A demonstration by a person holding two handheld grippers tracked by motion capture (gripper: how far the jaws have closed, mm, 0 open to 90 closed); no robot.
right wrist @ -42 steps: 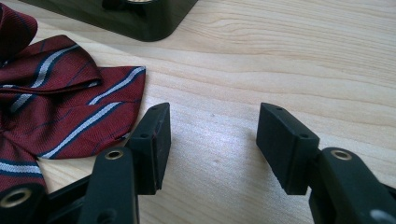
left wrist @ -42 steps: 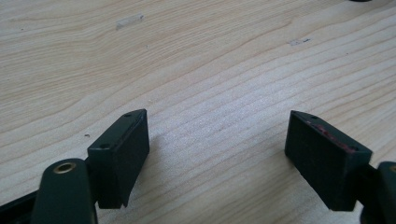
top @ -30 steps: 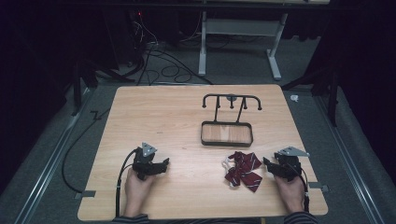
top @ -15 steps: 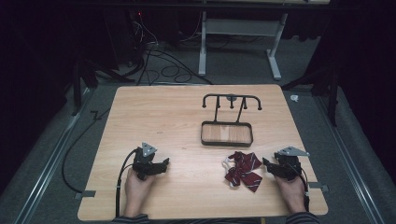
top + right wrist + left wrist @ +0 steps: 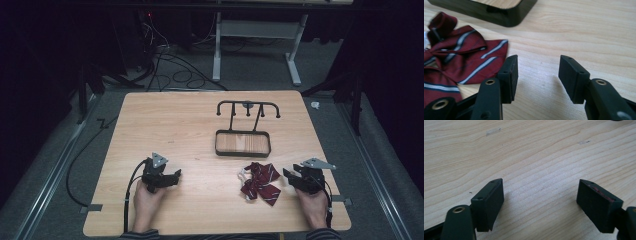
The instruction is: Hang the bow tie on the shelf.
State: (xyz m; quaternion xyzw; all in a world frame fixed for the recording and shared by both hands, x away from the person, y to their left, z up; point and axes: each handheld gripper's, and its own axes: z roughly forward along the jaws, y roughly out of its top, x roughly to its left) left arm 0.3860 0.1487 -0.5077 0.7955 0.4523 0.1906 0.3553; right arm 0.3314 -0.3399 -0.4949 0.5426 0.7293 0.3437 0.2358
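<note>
The striped bow tie (image 5: pixel 260 182) is lying on the table (image 5: pixel 190 125) just in front of the black tray stand (image 5: pixel 243 143), toward the person. It is looking light, soft and floppy, likely bunching when pinched, so its knotted middle seems the surest hold. The right gripper (image 5: pixel 537 71) is sitting just beside it, jaws parted with nothing between them; the left gripper (image 5: pixel 540 202), well away from the stand, is gaping wide over bare wood.

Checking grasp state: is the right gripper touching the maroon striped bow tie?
Cannot tell. In the right gripper view one finger overlaps the maroon striped bow tie; jaws open, empty.
</note>
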